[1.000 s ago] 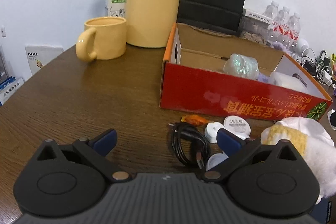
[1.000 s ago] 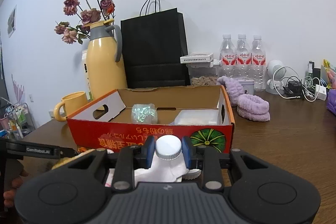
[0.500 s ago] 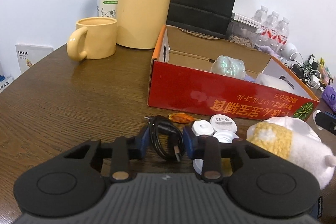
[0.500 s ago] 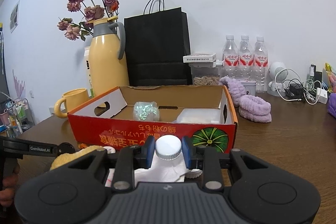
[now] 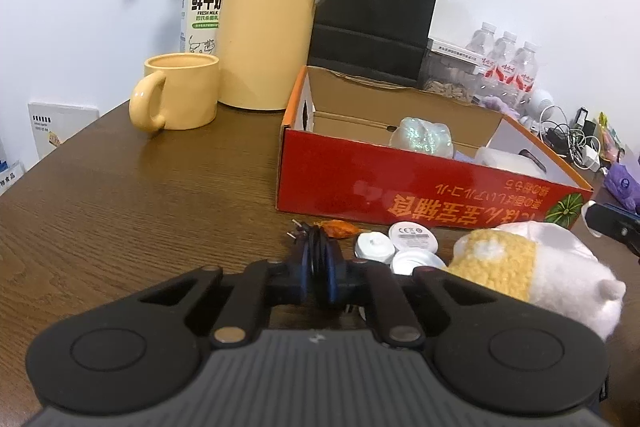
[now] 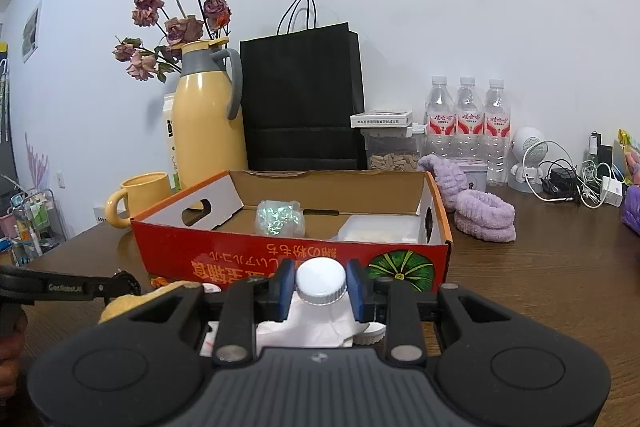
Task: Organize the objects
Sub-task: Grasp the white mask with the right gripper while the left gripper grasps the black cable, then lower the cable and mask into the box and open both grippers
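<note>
My left gripper [image 5: 319, 281] pinches the coiled black cable [image 5: 317, 259] on the brown wooden table [image 5: 120, 211]; my right gripper [image 6: 321, 291] clamps the white-capped bottle [image 6: 320, 281]. Next, I judge, both lift over the red cardboard box's [image 6: 248, 255] wall.

Coiled black cable [image 5: 319, 263], white-capped bottle [image 6: 320, 283]

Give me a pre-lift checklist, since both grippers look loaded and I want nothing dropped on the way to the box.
1. Left gripper shut on black cable: ok.
2. Right gripper shut on white bottle cap: ok.
3. Cable's loose end free of the small white discs: cannot tell.
4. Red box open on top: ok.
5. Bare floor left inside box: ok.
</note>
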A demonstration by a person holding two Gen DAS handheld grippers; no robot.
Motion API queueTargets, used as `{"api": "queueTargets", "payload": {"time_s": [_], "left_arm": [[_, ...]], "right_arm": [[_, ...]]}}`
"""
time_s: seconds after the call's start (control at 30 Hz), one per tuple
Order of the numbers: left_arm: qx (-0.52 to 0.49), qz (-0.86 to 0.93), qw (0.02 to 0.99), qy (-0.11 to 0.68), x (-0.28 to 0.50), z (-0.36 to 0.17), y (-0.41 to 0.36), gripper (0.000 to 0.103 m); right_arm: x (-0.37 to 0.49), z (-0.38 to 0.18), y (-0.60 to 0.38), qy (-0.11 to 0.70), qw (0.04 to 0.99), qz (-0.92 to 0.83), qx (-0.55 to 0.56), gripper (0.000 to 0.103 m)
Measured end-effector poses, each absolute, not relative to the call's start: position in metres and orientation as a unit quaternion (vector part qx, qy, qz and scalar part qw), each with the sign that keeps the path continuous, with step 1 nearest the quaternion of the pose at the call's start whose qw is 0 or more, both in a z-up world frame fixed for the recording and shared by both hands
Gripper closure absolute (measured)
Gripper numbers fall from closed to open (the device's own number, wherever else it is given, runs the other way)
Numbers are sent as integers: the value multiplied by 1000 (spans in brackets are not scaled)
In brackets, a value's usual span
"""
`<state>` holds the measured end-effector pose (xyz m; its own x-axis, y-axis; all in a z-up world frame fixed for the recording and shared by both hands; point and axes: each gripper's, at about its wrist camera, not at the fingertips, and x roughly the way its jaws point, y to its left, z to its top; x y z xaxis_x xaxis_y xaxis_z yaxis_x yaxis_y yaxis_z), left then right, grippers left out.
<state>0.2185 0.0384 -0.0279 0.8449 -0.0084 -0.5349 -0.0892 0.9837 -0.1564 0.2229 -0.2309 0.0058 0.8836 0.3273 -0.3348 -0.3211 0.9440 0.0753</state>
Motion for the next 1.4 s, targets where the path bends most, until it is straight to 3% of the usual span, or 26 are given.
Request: {"api": "queueTargets", "payload": {"time_s": [0.47, 0.87, 1.4], "left_arm": [[-103, 22, 968, 227, 197, -12, 45, 94], [-73, -22, 986, 148, 230, 51, 8, 94], [-72, -31, 974, 213, 325, 26, -3, 93]], "right_arm": [[216, 10, -232, 151, 974, 170, 12, 76], [255, 48, -215, 109, 980, 167, -24, 76], [339, 16, -178, 189, 963, 188, -43, 76]]}}
